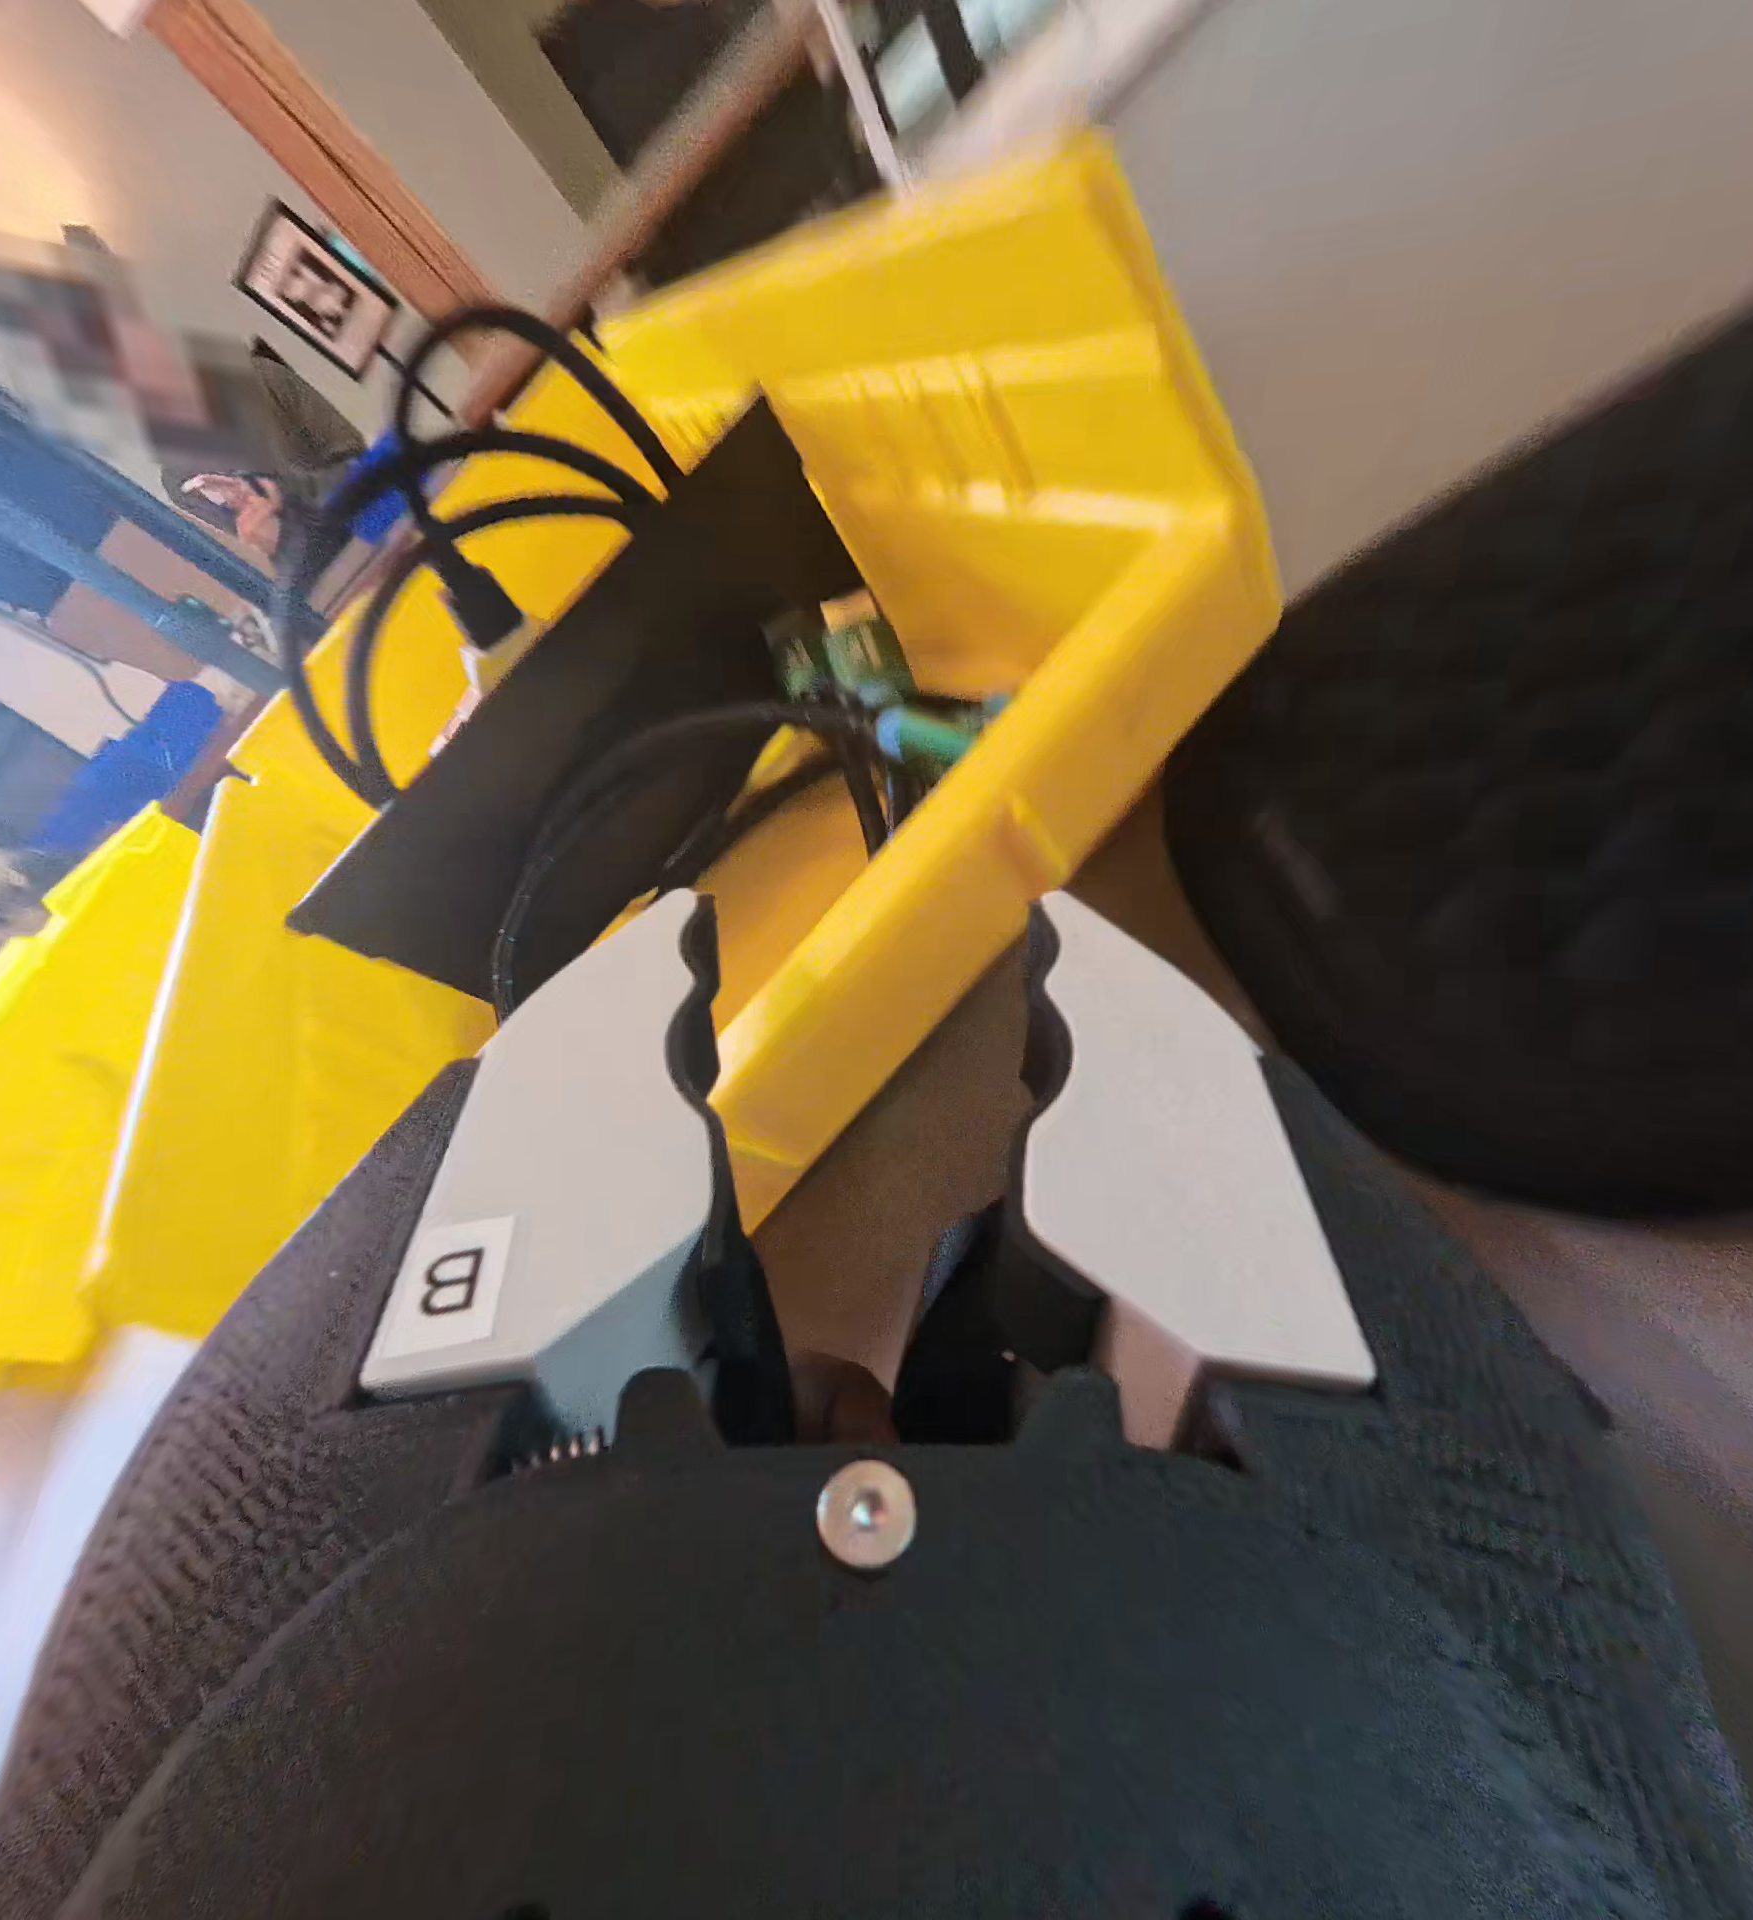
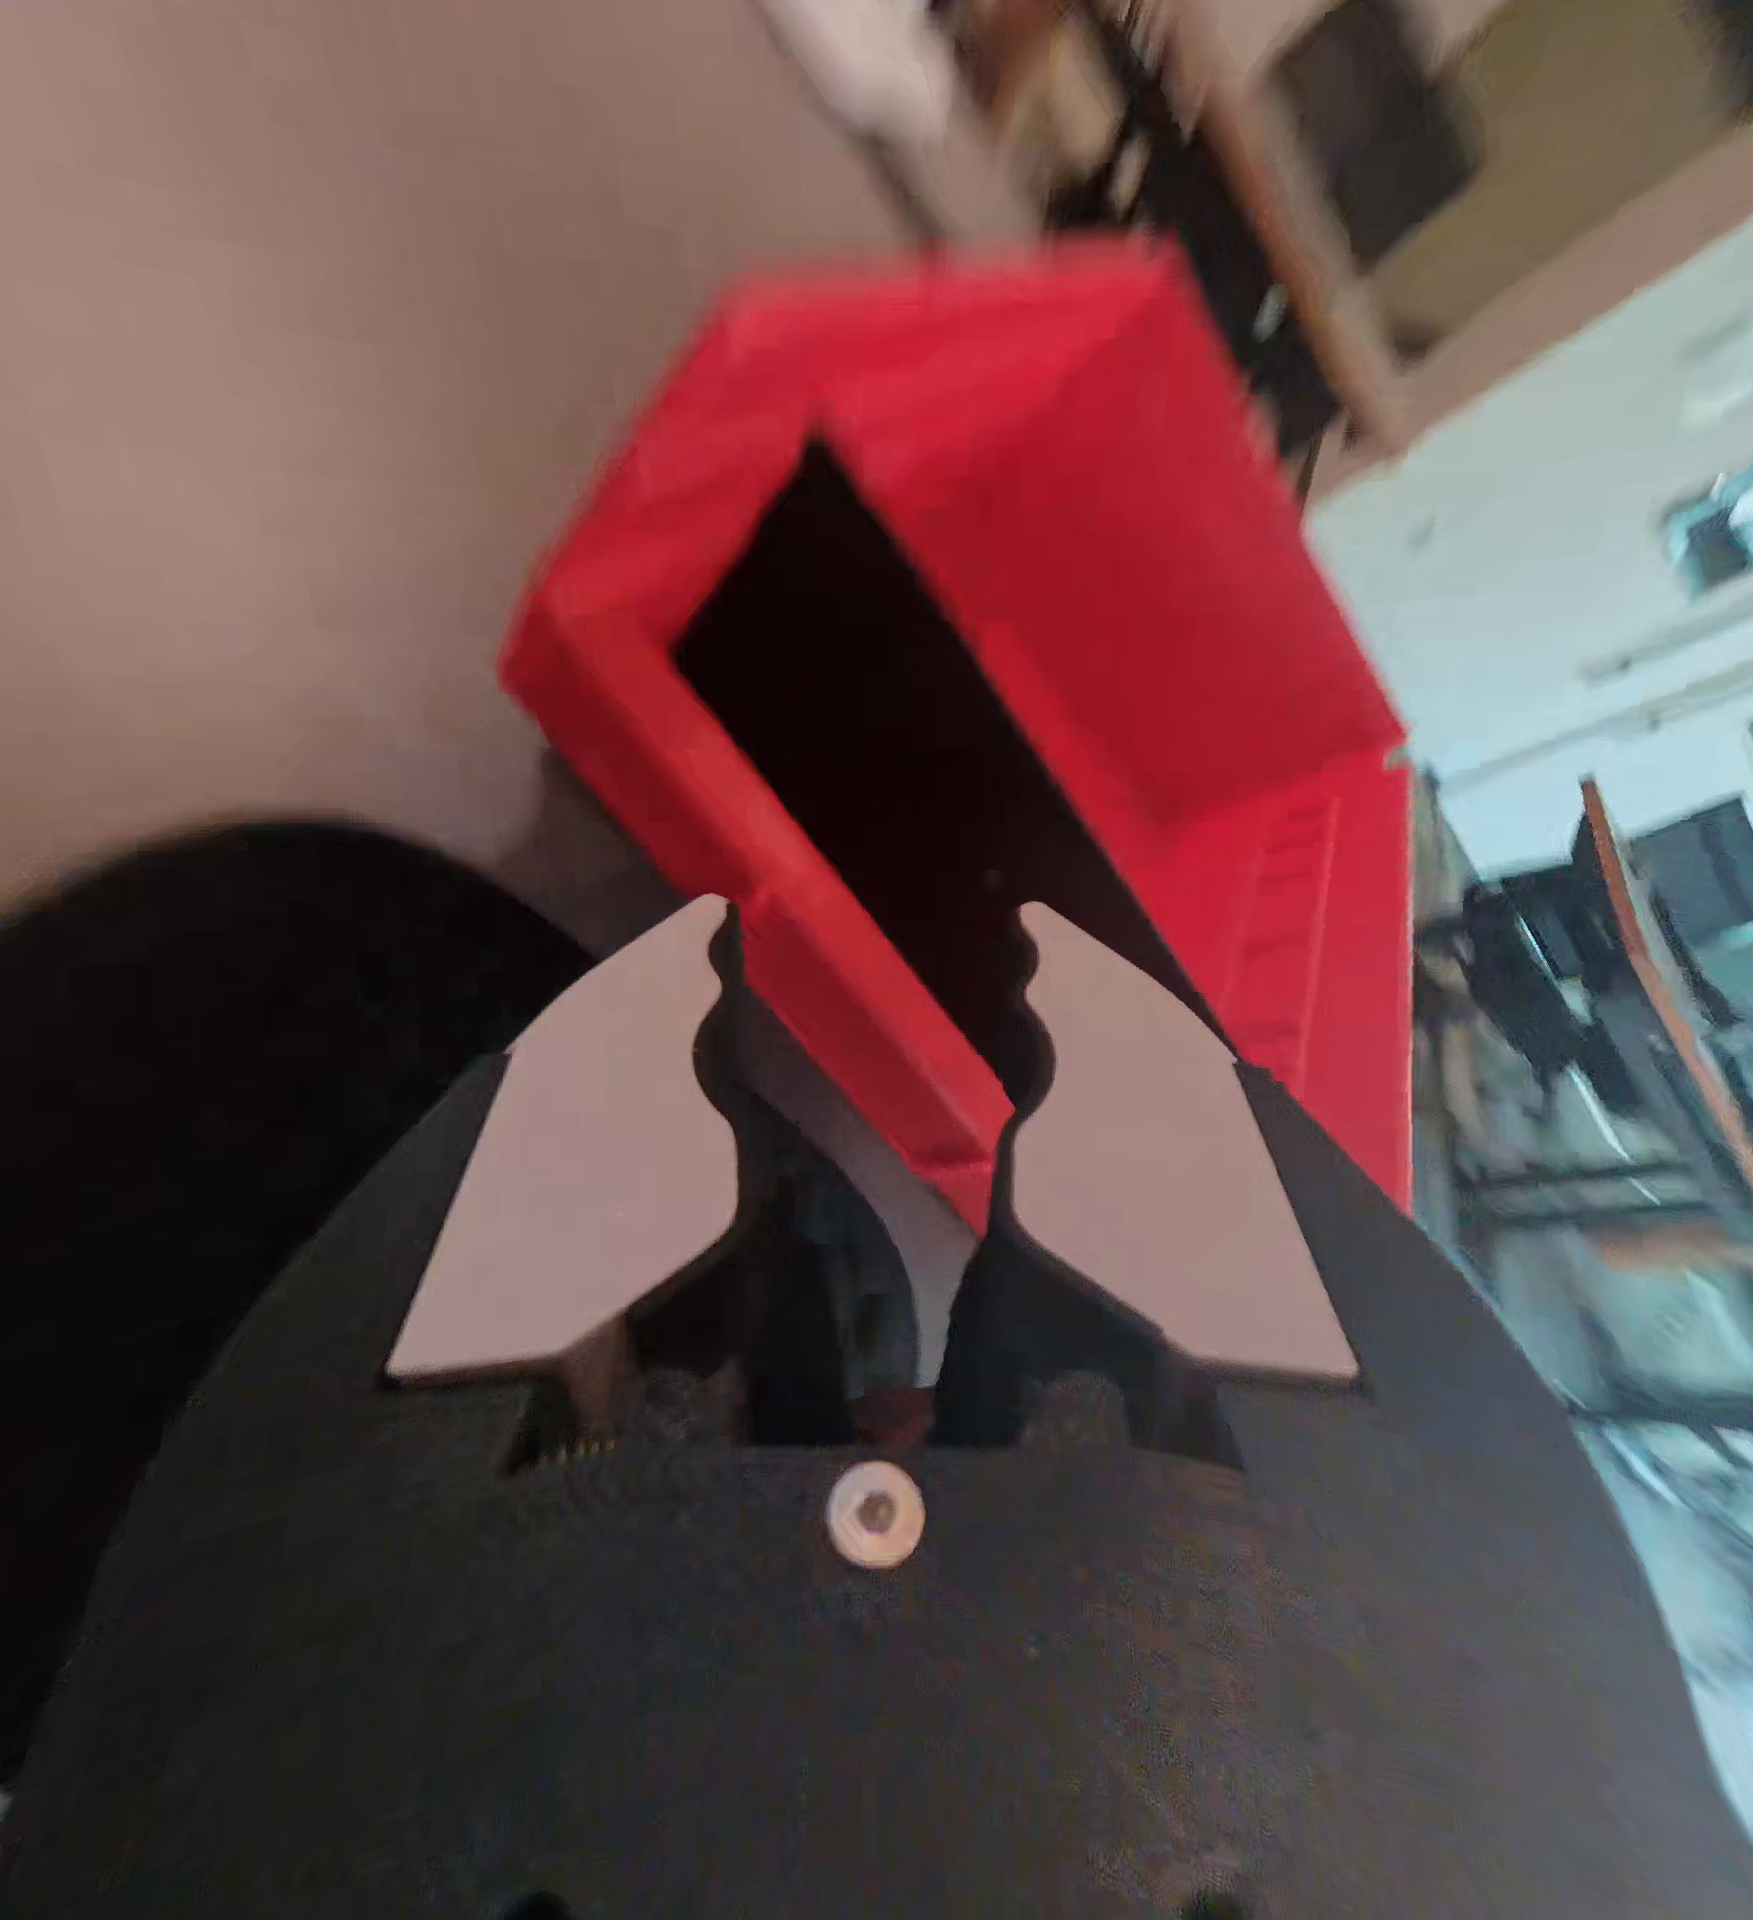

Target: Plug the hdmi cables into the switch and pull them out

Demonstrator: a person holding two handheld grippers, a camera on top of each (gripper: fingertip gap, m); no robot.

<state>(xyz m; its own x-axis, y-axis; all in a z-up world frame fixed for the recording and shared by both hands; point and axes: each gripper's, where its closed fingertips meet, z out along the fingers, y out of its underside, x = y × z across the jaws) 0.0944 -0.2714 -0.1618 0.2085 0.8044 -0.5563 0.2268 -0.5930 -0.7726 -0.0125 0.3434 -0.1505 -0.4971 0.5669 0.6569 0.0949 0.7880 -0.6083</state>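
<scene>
Several black cables (image 1: 498, 468) loop out of a yellow bin (image 1: 1007, 416), and one ends in a black plug (image 1: 482, 608). A black flat panel (image 1: 581, 748) leans in the bin, with green parts (image 1: 851, 665) behind it. I cannot pick out the switch. My left gripper (image 1: 867, 935) is open and empty, and the bin's front rim (image 1: 903, 935) runs across between its fingers. My right gripper (image 2: 872, 935) is open and empty over the rim of a red bin (image 2: 1059, 468) with a black inside (image 2: 882, 707). Both views are blurred.
A large dark rounded object lies to the right of the yellow bin (image 1: 1526, 779) and to the left of the red bin (image 2: 176, 1039). More yellow bins (image 1: 72, 1091) stand at the left. Shelves and desks with clutter (image 2: 1630, 1039) fill the background.
</scene>
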